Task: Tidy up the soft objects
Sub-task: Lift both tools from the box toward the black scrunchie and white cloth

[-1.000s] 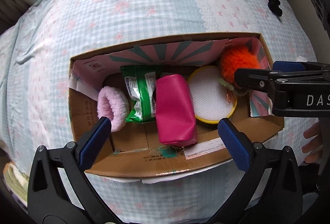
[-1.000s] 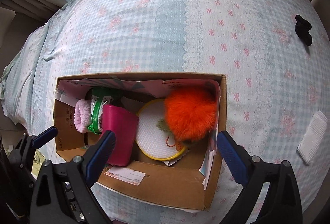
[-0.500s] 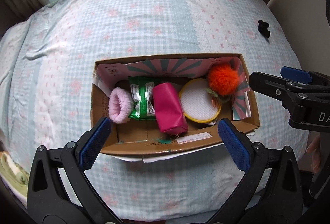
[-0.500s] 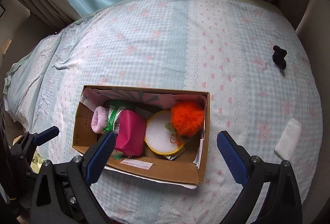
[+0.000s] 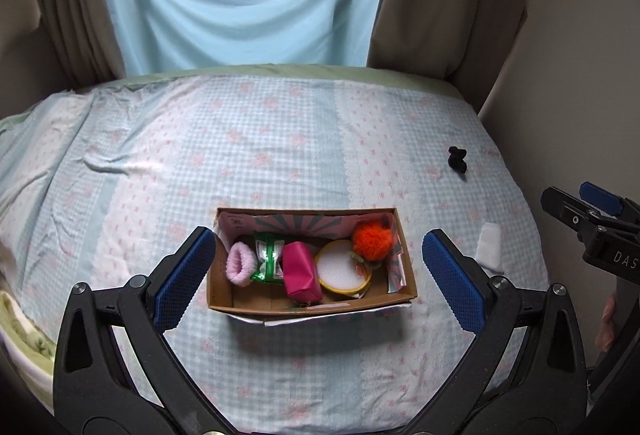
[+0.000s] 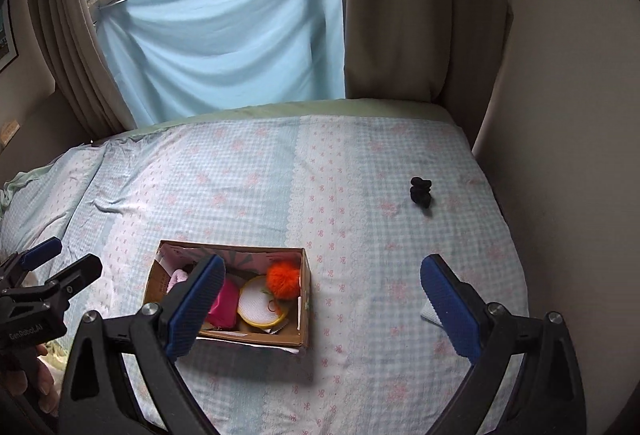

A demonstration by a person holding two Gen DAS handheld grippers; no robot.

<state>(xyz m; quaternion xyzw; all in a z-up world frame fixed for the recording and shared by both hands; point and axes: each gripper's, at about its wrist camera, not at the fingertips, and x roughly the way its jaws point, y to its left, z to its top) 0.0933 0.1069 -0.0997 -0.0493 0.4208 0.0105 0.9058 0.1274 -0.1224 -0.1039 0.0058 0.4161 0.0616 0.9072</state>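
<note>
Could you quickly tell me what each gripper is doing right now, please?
Left gripper: open, holding nothing, above the box.
Right gripper: open, holding nothing.

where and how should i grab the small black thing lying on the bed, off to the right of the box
Take the black object across its narrow middle, coming straight down from above. It lies loose and lumpy on the bedsheet, apart from the cardboard box, with nothing beside it. The right gripper, open, is nearer.
</note>
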